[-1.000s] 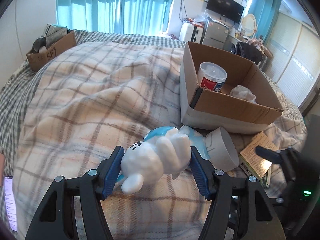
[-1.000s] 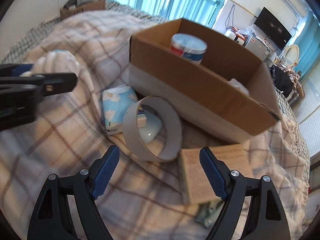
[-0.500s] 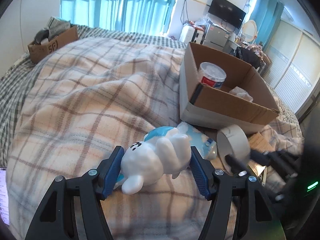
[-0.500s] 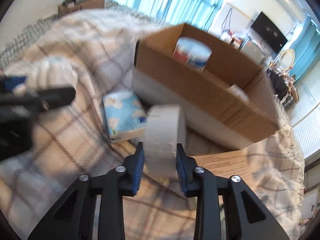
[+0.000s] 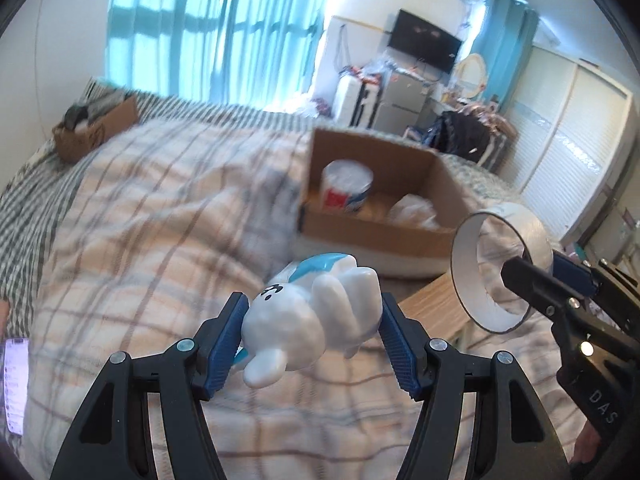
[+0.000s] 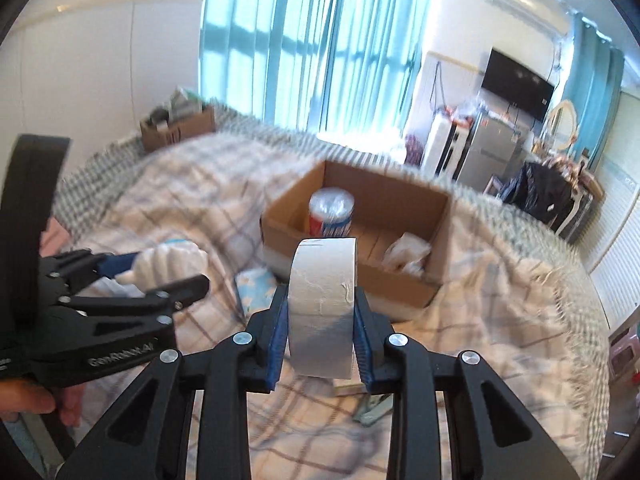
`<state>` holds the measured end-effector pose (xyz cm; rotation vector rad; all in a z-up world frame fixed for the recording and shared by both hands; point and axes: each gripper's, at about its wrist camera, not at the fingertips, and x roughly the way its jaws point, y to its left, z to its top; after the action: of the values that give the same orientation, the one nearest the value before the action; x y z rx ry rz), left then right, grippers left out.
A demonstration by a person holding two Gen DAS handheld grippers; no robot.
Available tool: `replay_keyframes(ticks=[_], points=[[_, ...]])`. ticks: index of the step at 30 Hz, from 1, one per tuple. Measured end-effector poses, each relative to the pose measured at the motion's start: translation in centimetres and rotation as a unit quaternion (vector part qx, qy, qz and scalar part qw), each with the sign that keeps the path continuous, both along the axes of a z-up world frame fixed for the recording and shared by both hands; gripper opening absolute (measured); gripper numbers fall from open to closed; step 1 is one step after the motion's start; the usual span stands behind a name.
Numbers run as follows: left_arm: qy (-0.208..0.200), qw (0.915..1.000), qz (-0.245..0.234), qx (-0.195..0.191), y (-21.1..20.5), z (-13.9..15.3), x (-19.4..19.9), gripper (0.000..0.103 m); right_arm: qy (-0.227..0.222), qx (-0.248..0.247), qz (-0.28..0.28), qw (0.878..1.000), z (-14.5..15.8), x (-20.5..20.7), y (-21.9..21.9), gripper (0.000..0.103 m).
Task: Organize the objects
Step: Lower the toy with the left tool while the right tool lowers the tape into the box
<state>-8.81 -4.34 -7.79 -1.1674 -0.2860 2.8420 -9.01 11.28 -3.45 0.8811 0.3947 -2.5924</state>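
Holding one item apiece above the plaid bed (image 5: 132, 216), both grippers are closed on their loads.

Left gripper (image 5: 312, 342) clamps a white figurine (image 5: 316, 316) with blue trim, low centre of its own view, lifted off the blanket. Right gripper (image 6: 320, 332) pinches a roll of white tape (image 6: 323, 308) edge-on; only the left view, at its right edge, shows the roll's hollow core. Behind sits the open cardboard box (image 6: 400, 204), holding a red-and-blue canister (image 6: 331, 212) and crumpled white plastic (image 6: 406, 254). Only the right view shows a light-blue tissue pack (image 6: 256, 286) lying just beside the box.
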Motion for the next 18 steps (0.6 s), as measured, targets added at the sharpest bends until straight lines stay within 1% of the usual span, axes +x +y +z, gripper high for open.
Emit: replay_keyframes(ticks=[6, 8, 10, 12, 14, 18], points=[[0.035, 0.9988, -0.034, -0.004, 2.9, 4.7, -2.2, 0.067, 0.057, -0.009, -0.009, 0.998, 5.5, 0.0, 2.7, 0.028], [0.047, 0.9979, -0.043, -0.006, 3.6, 6.2, -3.5, 0.067, 0.070, -0.016, -0.010, 0.997, 7.1, -0.6, 3.3, 0.028], [0.058, 0.9970, -0.050, -0.017, 4.3, 7.2, -4.9, 0.067, 0.077, -0.024, -0.011, 0.997, 8.2, -1.5, 3.8, 0.028], [0.065, 0.9960, -0.055, -0.028, 4.9, 7.9, -6.6, 0.067, 0.082, -0.027, -0.016, 0.996, 9.1, -2.8, 4.1, 0.028], [0.067, 0.9955, -0.060, -0.031, 5.2, 8.2, -8.5, 0.067, 0.085, -0.030, -0.020, 0.996, 9.8, -4.3, 4.3, 0.028], [0.068, 0.9947, -0.066, -0.040, 5.4, 7.7, -12.2, 0.067, 0.084, -0.030, -0.026, 0.996, 10.4, -8.3, 4.2, 0.028]])
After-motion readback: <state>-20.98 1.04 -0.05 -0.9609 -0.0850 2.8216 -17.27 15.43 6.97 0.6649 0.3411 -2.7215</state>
